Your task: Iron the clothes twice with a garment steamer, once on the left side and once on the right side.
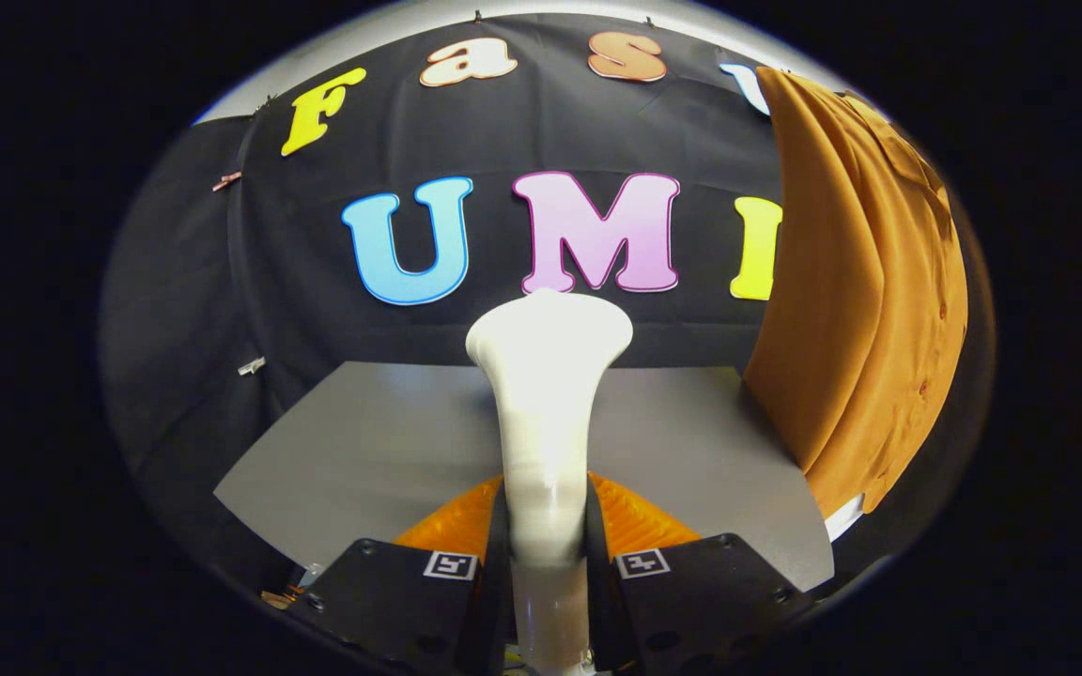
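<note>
The white garment steamer stands upright between the fingers, its flared head at twelve o'clock beyond them; the gripper is closed on its neck, both fingers pressing it; the orange shirt hangs at two o'clock, apart from the head; a grey table lies below, black cloth behind.

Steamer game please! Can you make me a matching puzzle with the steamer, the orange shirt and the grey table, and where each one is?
Things:
1. white steamer
2. orange shirt
3. grey table

Places:
A. hanging off to the right, beyond the fingers
B. lying flat under the steamer
C. clamped between the two fingers of the gripper

Pairs: 1-C, 2-A, 3-B
</note>
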### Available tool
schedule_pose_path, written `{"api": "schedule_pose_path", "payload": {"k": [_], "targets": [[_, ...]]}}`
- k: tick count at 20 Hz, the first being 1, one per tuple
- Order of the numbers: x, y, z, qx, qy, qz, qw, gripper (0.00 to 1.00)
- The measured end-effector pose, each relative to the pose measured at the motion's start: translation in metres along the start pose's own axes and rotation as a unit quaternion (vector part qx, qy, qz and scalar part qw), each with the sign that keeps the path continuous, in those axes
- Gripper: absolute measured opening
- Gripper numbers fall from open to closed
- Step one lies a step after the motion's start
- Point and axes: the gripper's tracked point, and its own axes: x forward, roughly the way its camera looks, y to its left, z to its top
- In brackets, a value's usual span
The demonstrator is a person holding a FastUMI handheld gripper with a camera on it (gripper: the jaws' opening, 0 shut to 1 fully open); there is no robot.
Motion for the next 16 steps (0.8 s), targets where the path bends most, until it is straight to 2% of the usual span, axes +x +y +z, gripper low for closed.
{"api": "schedule_pose_path", "payload": {"k": [7, 13, 16], "targets": [[-0.062, -0.001, 0.014, 0.022, -0.049, -0.015, 0.998, 0.39], [-0.139, 0.011, 0.031, 0.033, -0.115, -0.024, 0.993, 0.38], [-0.175, 0.004, 0.034, 0.033, -0.141, -0.046, 0.988, 0.38]]}}
